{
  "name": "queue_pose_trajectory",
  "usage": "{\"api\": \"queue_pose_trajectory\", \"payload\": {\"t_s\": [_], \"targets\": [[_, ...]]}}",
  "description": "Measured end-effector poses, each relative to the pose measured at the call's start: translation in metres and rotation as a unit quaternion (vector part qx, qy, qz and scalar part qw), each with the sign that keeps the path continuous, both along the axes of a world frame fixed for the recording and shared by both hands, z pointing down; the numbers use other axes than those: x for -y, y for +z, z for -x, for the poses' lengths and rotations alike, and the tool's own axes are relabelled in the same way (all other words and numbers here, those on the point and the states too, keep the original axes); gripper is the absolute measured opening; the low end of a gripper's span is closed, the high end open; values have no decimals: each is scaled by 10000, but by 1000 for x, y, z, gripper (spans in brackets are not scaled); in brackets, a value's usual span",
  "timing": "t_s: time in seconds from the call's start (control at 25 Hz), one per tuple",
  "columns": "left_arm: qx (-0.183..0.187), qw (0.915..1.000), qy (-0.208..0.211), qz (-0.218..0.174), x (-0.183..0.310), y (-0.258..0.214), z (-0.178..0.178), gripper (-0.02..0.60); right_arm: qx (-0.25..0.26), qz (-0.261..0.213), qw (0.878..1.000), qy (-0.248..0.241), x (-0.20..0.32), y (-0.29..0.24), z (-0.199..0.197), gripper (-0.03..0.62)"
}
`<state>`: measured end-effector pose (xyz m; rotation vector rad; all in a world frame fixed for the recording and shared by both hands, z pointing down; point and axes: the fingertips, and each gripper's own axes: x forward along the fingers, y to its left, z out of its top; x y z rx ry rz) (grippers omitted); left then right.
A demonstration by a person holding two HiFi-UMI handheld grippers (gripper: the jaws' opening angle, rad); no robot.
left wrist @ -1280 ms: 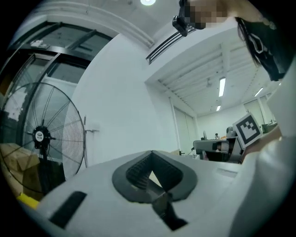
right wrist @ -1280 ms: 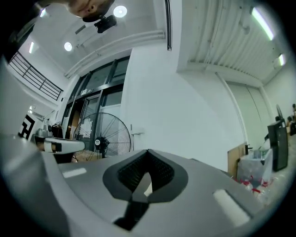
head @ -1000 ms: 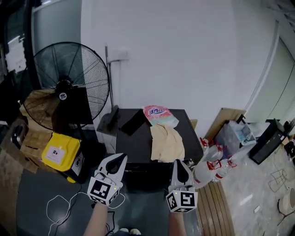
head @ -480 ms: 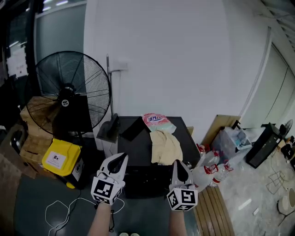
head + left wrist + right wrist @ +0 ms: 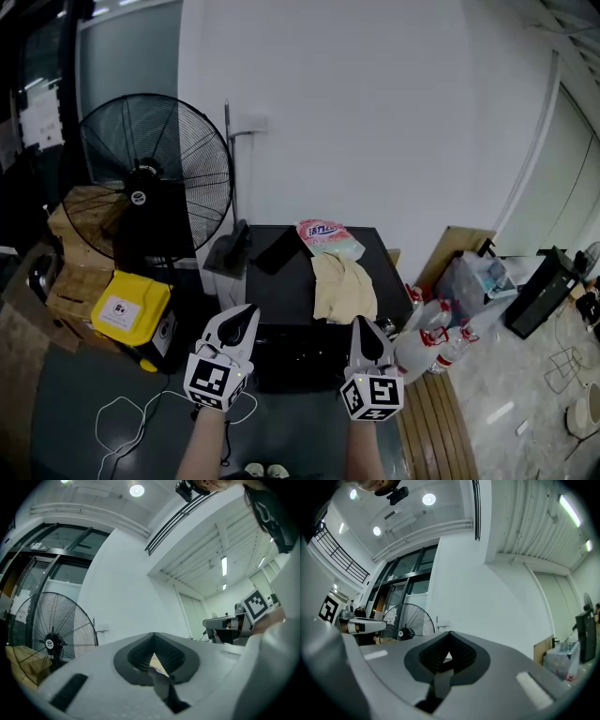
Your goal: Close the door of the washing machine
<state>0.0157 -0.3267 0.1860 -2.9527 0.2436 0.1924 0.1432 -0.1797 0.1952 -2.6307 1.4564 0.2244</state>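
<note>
The washing machine (image 5: 286, 291) is a low black box against the white wall, seen from above in the head view. A beige cloth (image 5: 343, 287) and a pink detergent bag (image 5: 328, 238) lie on its top. Its front face is dark and I cannot make out the door. My left gripper (image 5: 238, 325) and right gripper (image 5: 364, 330) hover side by side just in front of the machine, apart from it. Both are shut with nothing held. The left gripper (image 5: 154, 660) and the right gripper (image 5: 447, 656) each show closed jaws pointing at the wall.
A big black standing fan (image 5: 150, 178) stands left of the machine, with cardboard boxes (image 5: 80, 244) and a yellow case (image 5: 127, 309) below it. Plastic bottles (image 5: 436, 342) and bags crowd the right side. A white cable (image 5: 122, 417) loops on the floor at the lower left.
Both grippers have risen slightly in front of the machine, still shut. The head view has shifted a little; nothing on the machine has moved.
</note>
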Motion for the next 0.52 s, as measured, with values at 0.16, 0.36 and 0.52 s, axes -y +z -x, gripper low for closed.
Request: {"api": "queue_pose_trajectory", "payload": {"t_s": [0.16, 0.36, 0.52], "targets": [[39, 10000, -22, -11, -1, 3, 0, -2, 54, 0, 10000, -50, 1, 3, -1, 8], [58, 10000, -46, -30, 0, 4, 0, -2, 81, -2, 9999, -106, 5, 6, -2, 8], [81, 9999, -84, -65, 3, 5, 0, -2, 90, -2, 9999, -138, 9, 8, -2, 8]]}}
